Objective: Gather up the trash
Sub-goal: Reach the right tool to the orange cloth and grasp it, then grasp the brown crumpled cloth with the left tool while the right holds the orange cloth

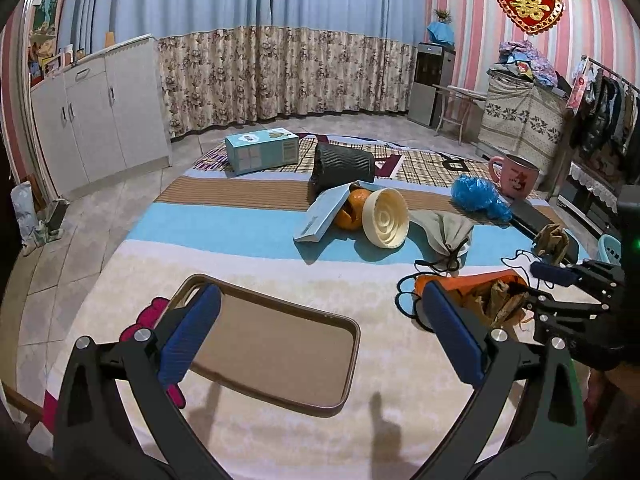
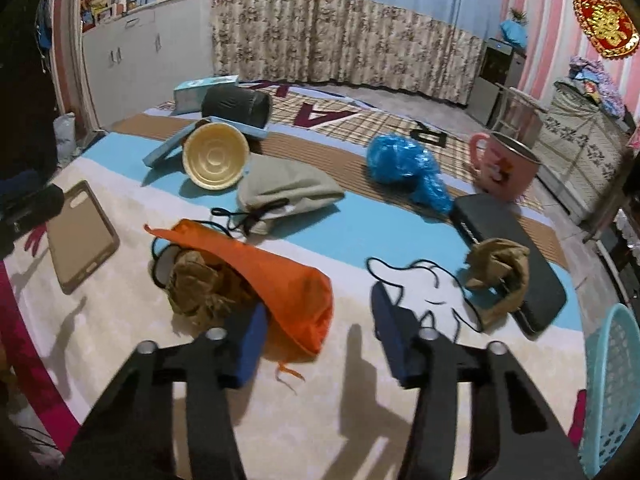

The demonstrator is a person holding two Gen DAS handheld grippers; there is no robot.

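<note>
An orange bag (image 2: 280, 276) lies on the striped blanket with crumpled brown paper (image 2: 200, 284) spilling from its mouth. My right gripper (image 2: 320, 304) stands over the bag's closed end. Its left pad touches the cloth and its right pad is apart from it, so the jaws are open around the bag. In the left wrist view the right gripper (image 1: 540, 290) reaches in beside the orange bag (image 1: 472, 284). My left gripper (image 1: 320, 292) hangs wide open and holds nothing, above a brown tray (image 1: 272, 352). A second brown paper wad (image 2: 500, 268) sits on a black case (image 2: 536, 280).
Crumpled blue plastic (image 2: 404, 164), a cream bowl (image 2: 216, 156), a grey pouch (image 2: 288, 188), orange peel (image 1: 352, 208) and a pink mug (image 2: 504, 164) lie further back. A black bin (image 2: 236, 106) lies on its side. A teal basket (image 2: 612, 392) stands at the right edge.
</note>
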